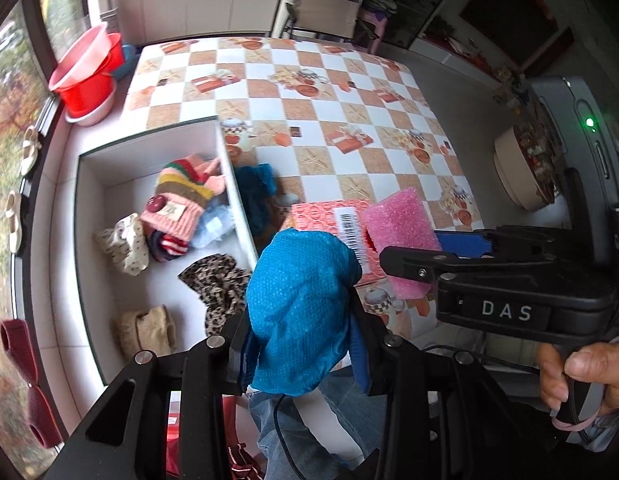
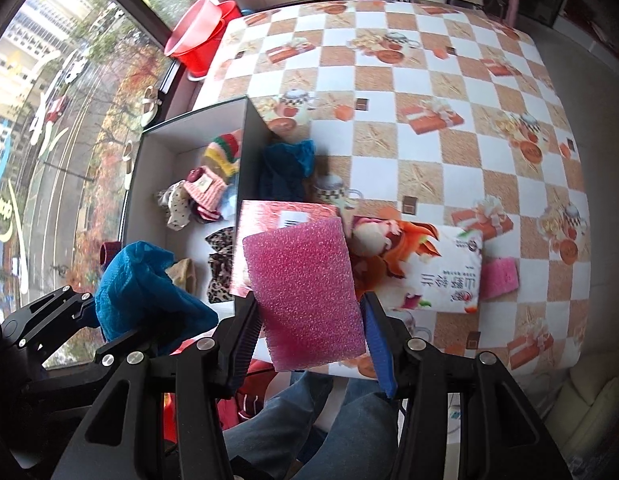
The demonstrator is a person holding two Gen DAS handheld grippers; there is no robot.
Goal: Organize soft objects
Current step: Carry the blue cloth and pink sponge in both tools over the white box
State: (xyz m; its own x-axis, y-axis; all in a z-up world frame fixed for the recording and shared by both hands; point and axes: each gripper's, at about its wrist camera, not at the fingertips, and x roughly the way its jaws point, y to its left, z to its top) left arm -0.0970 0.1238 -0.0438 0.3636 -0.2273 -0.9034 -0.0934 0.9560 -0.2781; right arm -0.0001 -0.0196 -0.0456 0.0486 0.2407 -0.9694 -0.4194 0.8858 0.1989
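Blue foam sheet (image 1: 301,312) is pinched in the left hand-held gripper (image 1: 305,344), hanging over the white box's (image 1: 149,136) near edge. Right hand-held gripper (image 2: 309,320) is clamped on the pink foam block (image 2: 305,292), just bench-side of that box. Looks like mid-carry toward the box, which already holds hats and cloths. Next: get both over the box opening, then release.

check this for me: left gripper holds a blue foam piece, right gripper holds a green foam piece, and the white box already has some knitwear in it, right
Not quite: the foam piece in the right gripper is pink, not green, as the right wrist view shows. The left gripper does hold a blue foam piece, and the white box already holds knitwear.
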